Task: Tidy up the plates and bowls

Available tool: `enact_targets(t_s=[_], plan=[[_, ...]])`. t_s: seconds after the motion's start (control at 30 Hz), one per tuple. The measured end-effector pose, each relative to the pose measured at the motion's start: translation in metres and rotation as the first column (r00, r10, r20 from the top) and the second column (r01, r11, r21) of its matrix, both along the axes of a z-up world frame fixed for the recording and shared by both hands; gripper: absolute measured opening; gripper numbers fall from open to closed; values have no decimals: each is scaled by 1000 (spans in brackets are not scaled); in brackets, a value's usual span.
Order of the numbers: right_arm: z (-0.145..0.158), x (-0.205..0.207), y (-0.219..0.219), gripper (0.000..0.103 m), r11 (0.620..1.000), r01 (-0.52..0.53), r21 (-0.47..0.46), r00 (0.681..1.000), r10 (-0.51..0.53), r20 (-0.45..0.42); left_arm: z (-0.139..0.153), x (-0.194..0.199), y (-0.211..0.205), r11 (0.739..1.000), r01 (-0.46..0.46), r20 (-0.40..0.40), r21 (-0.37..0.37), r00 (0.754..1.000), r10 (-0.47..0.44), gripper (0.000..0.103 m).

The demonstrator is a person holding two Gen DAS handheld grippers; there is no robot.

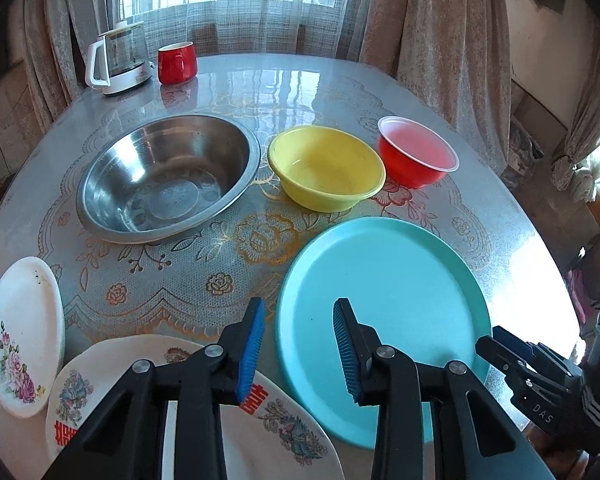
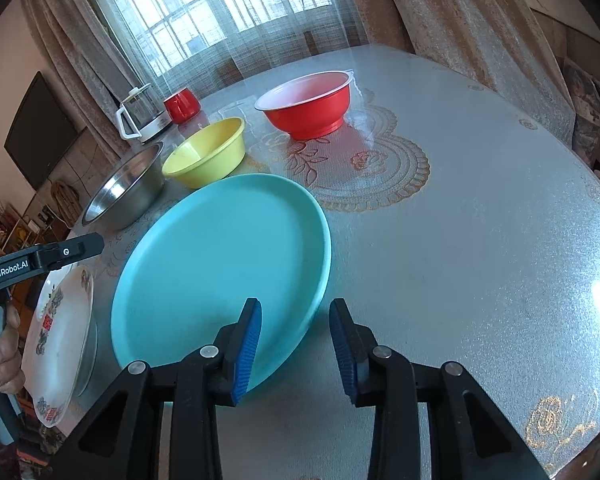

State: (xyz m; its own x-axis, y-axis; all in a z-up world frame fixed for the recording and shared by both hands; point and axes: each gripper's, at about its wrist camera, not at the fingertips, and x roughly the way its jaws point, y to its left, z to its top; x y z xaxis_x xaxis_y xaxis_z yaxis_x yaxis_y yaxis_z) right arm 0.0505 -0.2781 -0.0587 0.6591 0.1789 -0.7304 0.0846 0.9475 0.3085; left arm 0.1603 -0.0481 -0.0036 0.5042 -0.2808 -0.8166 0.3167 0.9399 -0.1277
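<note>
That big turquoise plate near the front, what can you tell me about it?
The turquoise plate is round, wide and shallow, with a low raised rim, and looks like matte plastic. It is empty and lies flat on the patterned table, the largest plate there. In front of the yellow bowl, it sits apart from it. The open left gripper hovers over its near left edge; the right gripper, also open, is by its near right edge. Neither grips it.
</note>
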Motion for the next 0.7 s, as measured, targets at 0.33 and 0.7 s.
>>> enact_targets(t_s=[0.33, 0.7], plan=[[1, 5, 1, 36, 999, -43, -22, 999, 43, -6, -25, 33, -21, 996, 61, -71, 66, 996, -56, 36], [0, 7, 5, 24, 994, -43, -98, 999, 44, 7, -38, 42, -31, 984, 116, -90, 133, 990, -104, 36]])
